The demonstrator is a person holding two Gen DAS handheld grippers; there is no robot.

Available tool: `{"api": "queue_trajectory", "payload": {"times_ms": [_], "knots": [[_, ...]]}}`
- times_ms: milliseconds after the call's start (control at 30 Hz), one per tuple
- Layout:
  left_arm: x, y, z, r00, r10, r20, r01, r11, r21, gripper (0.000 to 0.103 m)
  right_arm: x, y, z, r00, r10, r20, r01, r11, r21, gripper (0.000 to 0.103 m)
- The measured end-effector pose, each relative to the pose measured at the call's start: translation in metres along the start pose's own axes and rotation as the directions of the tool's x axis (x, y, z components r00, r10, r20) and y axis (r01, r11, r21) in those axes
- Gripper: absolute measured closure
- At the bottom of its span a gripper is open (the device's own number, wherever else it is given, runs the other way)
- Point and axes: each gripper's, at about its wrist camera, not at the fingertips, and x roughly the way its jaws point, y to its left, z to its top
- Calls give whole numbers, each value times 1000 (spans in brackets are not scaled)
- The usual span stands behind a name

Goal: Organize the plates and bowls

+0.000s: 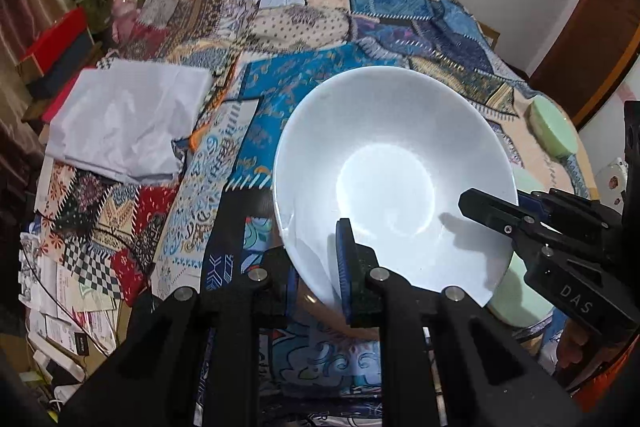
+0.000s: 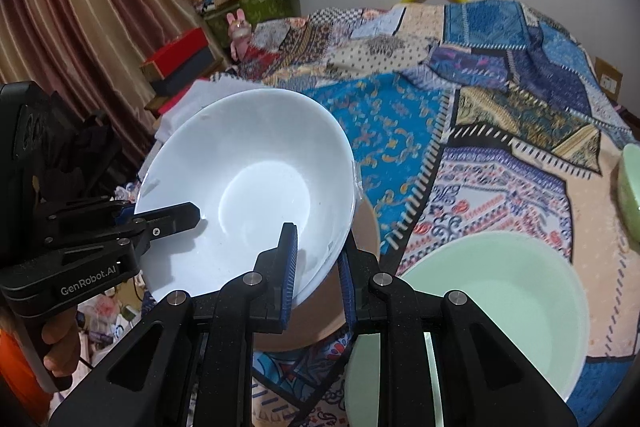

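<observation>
Together left claw (image 1: 320, 267), right claw (image 2: 318, 267) clamp white bowl (image 1: 394, 179) rim, bowl tilted, mouth facing cameras.

1. A table (image 2: 500, 163) draped in a patchwork cloth (image 1: 280, 27) of blue, red and cream panels filled most of both views.
2. A crumpled white cloth (image 1: 128, 123) lay on it at left in the left wrist view.
3. A pale green bowl (image 2: 500, 307) rested at lower right of the right wrist view.
4. A second green dish (image 1: 552, 131) sat at the table's right edge.
</observation>
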Motion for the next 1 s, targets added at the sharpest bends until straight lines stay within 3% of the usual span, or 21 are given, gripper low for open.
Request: {"api": "queue_trajectory", "payload": {"times_ms": [233,633,1000], "knots": [[19,8,-11,998,-16,-52,15,1000,-18,87,16,-1,-8,999,7,-53,-7,1000,11,85],[34,11,-16,995,-55,-79,54,998,-16,87,24,-9,-17,995,13,-101,-11,1000,23,85],[35,7,-18,997,-32,-74,32,999,2,86,16,-7,-16,994,1,-105,-2,1000,-5,83]]}}
